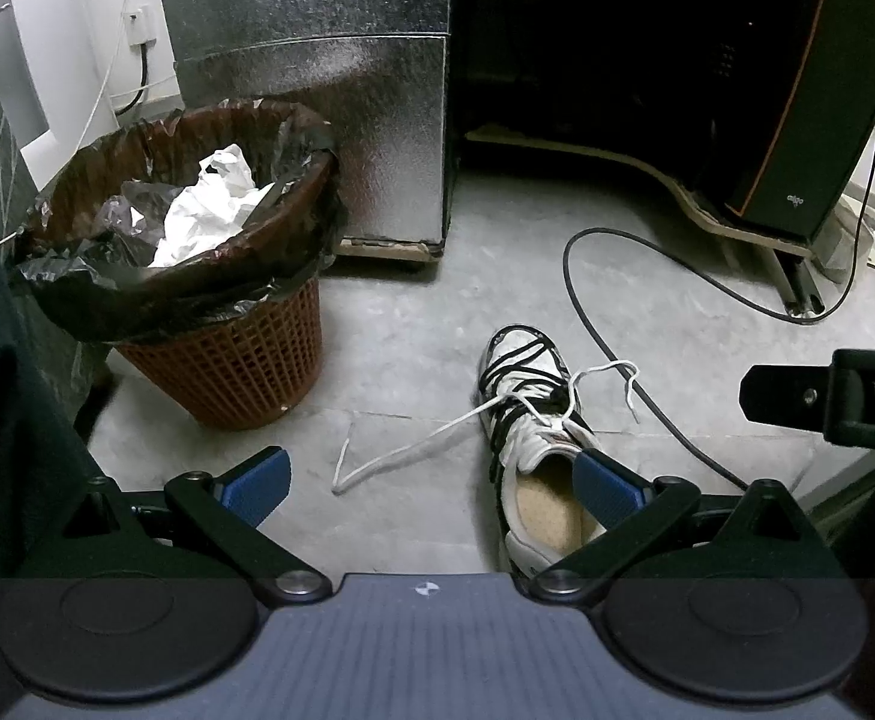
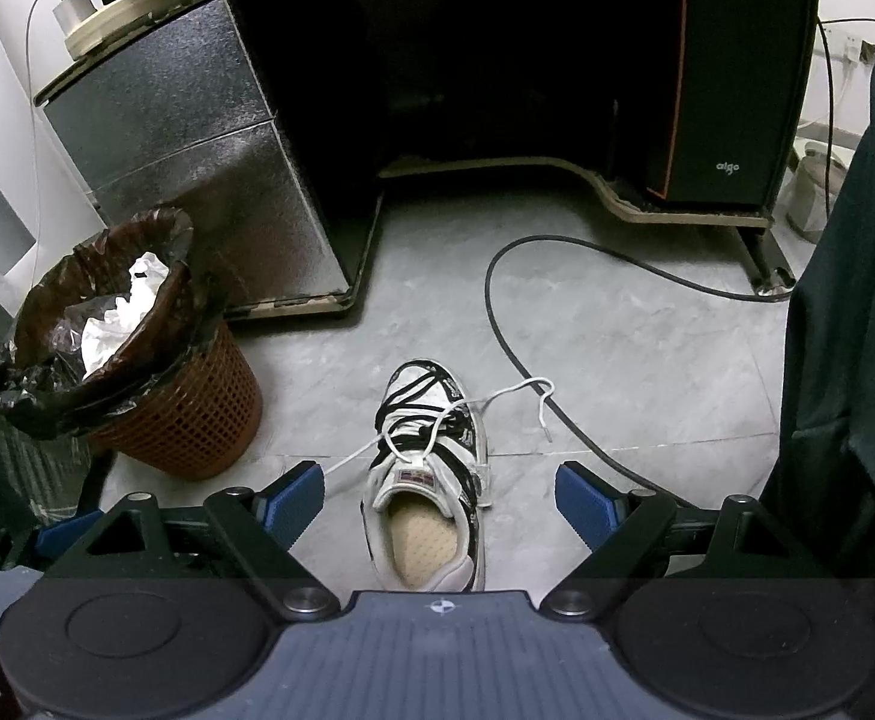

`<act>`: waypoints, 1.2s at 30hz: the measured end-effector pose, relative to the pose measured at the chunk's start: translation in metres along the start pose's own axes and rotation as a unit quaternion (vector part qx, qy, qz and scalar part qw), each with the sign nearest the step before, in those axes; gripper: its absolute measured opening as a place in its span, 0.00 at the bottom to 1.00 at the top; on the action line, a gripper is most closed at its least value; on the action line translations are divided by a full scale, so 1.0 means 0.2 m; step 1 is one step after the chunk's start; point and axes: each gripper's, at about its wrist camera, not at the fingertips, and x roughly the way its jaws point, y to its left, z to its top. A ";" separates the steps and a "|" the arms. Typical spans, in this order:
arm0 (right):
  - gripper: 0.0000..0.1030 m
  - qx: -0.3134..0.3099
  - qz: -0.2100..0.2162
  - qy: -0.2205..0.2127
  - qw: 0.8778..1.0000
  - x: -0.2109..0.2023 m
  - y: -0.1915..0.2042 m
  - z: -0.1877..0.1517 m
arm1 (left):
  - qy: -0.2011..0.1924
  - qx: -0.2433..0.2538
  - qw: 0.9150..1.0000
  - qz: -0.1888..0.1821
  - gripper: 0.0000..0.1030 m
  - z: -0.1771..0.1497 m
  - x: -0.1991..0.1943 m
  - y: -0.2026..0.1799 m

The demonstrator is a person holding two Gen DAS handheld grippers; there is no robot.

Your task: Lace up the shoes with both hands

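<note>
A white sneaker with black stripes (image 1: 530,414) (image 2: 428,450) lies on the grey floor, toe pointing away from me. Its white lace (image 1: 413,450) (image 2: 515,390) is loosely crossed over the tongue, with one end trailing left on the floor and the other to the right. My left gripper (image 1: 431,483) is open above the floor, its right blue pad over the shoe's opening. My right gripper (image 2: 440,501) is open too, with the shoe's heel seen between its fingers. Neither holds anything. The right gripper's black body (image 1: 833,399) shows at the right edge of the left wrist view.
An orange mesh bin (image 1: 227,354) (image 2: 179,426) with a black liner and crumpled white paper stands left of the shoe. A black cable (image 1: 617,354) (image 2: 515,354) loops across the floor right of the shoe. Behind are a metallic cabinet (image 1: 317,84), a dark desk recess and a black speaker (image 2: 731,90). Dark cloth (image 2: 845,360) hangs at right.
</note>
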 end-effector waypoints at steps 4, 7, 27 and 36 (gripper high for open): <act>0.81 0.002 0.006 0.008 1.000 0.01 0.00 0.00 | -0.005 -0.002 1.000 0.003 1.00 0.00 -0.01 0.00; 0.81 0.004 0.007 0.011 1.000 0.02 0.01 0.00 | -0.004 -0.003 1.000 0.003 1.00 0.00 -0.01 0.00; 0.67 0.007 0.000 0.021 1.000 0.04 0.00 -0.01 | 0.004 -0.005 1.000 0.006 1.00 0.00 0.01 0.00; 0.63 -0.043 0.015 0.007 0.999 0.06 0.08 0.05 | 0.001 -0.007 1.000 0.012 1.00 -0.01 0.01 0.01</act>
